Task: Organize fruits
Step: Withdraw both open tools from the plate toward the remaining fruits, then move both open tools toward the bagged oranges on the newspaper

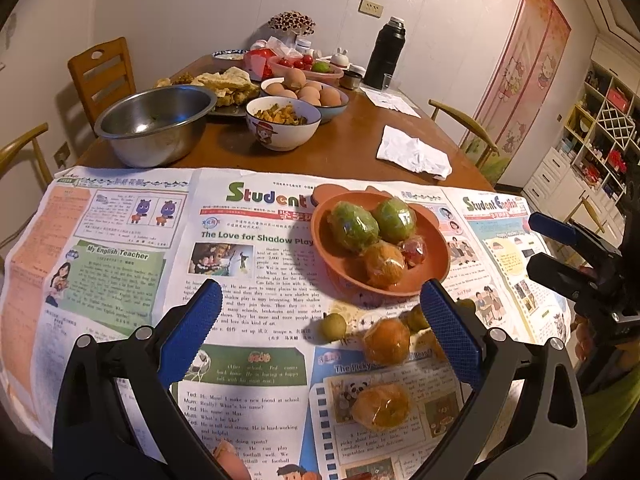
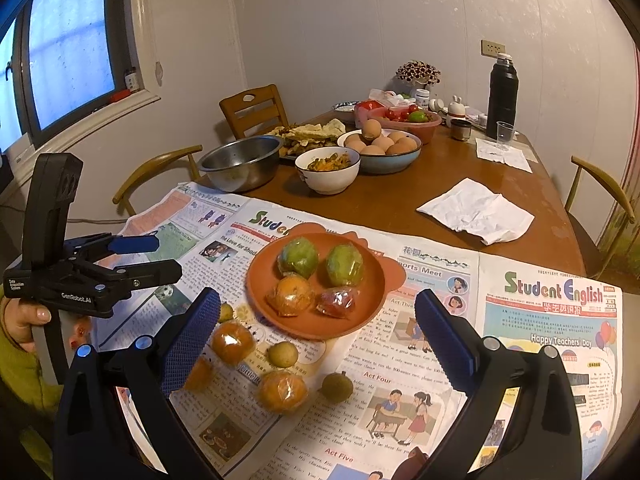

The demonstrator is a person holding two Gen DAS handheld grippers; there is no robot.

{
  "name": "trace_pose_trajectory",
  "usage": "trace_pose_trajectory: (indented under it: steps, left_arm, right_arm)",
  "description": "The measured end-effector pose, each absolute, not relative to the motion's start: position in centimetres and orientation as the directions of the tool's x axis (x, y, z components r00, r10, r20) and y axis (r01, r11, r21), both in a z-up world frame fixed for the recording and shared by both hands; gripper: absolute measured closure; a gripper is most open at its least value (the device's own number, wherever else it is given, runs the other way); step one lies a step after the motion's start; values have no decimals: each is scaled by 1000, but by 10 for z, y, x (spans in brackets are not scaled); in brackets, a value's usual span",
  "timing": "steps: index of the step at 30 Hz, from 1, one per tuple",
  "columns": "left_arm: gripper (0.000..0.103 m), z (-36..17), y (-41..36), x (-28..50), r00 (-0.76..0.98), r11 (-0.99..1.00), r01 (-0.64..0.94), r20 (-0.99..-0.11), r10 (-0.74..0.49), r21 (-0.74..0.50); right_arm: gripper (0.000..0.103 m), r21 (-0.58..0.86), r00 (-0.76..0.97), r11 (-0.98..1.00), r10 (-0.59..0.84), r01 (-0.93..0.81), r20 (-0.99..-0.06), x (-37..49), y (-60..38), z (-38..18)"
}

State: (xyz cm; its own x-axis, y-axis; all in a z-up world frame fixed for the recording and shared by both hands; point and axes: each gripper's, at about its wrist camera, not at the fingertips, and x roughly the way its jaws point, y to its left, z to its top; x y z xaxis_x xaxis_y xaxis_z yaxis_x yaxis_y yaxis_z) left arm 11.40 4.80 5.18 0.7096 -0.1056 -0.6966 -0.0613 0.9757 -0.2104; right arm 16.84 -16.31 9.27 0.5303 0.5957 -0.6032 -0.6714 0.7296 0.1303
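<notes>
Both claws are held wide open and empty: the left claw [image 1: 320, 320] is poised over the loose fruit, the right claw [image 2: 316, 336] is poised just short of the orange plate [image 2: 260, 300]. On the plate, four wrapped pieces are already gathered: two green fruits [image 2: 298, 257], one wrapped orange [image 2: 291, 295] and a small red piece [image 2: 338, 302]. Loose on the newspaper [image 2: 552, 320] covering the surface, several wrapped oranges [image 2: 282, 392] and small brownish round fruits [image 2: 337, 387] are noted, near the plate but apart from it. The film wrap is judged slippery and the oranges soft (light, easily squashed), so each is best taken across its widest middle with gentle closure. The small round fruits are expected to roll; a low, centred grip is advised.
</notes>
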Motion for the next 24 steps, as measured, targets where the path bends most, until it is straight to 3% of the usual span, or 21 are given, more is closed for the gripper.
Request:
trace_pose_trajectory:
  steps: [24]
  left_arm:
    - [10, 39, 40, 90, 683, 981, -51, -723, -101, -186]
  right_arm:
    - [5, 94, 508, 718, 572, -690, -644, 136, -165, 75]
